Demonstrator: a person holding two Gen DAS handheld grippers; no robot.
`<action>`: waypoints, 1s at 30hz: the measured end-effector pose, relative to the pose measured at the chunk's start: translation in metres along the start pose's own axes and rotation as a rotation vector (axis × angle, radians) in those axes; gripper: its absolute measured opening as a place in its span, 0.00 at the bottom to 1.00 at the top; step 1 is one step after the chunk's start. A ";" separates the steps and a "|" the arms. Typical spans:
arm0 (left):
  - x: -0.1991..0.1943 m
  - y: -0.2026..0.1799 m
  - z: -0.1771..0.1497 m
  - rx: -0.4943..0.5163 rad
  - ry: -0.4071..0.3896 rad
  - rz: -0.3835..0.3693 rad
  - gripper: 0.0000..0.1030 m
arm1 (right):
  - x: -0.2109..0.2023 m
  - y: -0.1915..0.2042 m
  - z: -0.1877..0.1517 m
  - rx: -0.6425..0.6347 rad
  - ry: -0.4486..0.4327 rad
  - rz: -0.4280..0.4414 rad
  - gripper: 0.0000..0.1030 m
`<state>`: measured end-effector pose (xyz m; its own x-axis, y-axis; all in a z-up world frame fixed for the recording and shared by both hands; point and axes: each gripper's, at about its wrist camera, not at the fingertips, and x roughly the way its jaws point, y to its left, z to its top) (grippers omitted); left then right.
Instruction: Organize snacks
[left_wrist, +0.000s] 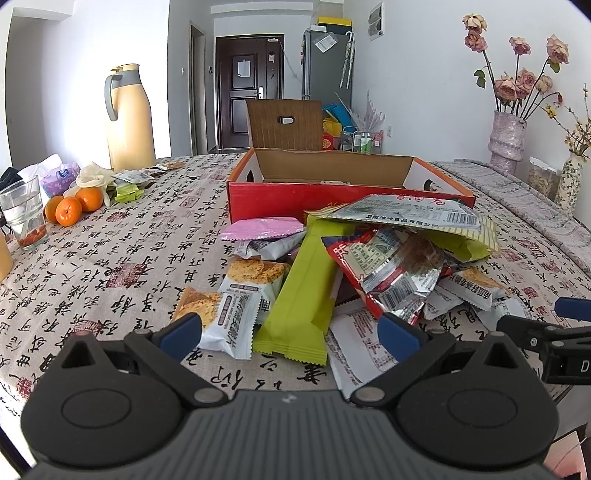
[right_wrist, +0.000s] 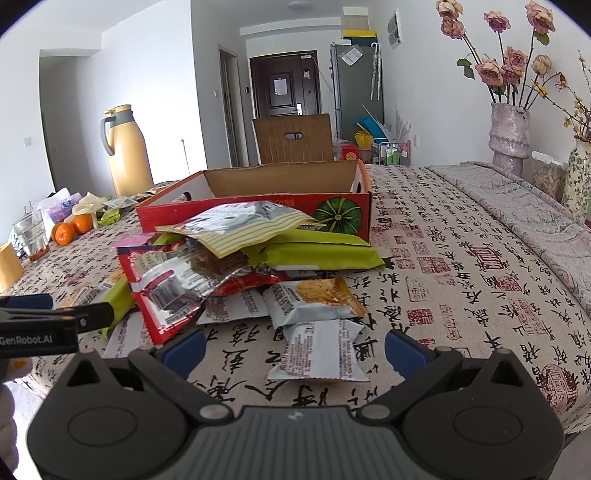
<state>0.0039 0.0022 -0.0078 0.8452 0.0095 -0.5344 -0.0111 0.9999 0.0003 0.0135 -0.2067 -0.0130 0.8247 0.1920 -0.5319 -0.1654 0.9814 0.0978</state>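
Wide-spread left claw (left_wrist: 290, 334) hovers over snack packets (left_wrist: 354, 266) before red box (left_wrist: 332, 195).

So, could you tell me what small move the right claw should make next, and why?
Probably ease the right claw forward and close on the white packet. It lies flat on the tablecloth, apart from the pile, right between the open fingers, and the red box behind the pile looks ready to receive it.
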 end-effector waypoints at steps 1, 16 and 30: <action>0.001 0.000 0.000 -0.003 0.003 0.000 1.00 | 0.001 -0.004 0.001 0.001 0.000 -0.003 1.00; 0.018 0.007 0.002 -0.028 0.029 0.019 1.00 | 0.036 -0.011 -0.001 -0.046 0.055 -0.047 0.63; 0.019 0.014 0.003 -0.061 0.043 -0.007 1.00 | 0.029 -0.012 -0.003 -0.067 0.036 -0.047 0.43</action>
<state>0.0210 0.0168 -0.0156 0.8216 0.0013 -0.5701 -0.0391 0.9978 -0.0540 0.0374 -0.2129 -0.0320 0.8125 0.1446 -0.5648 -0.1641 0.9863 0.0164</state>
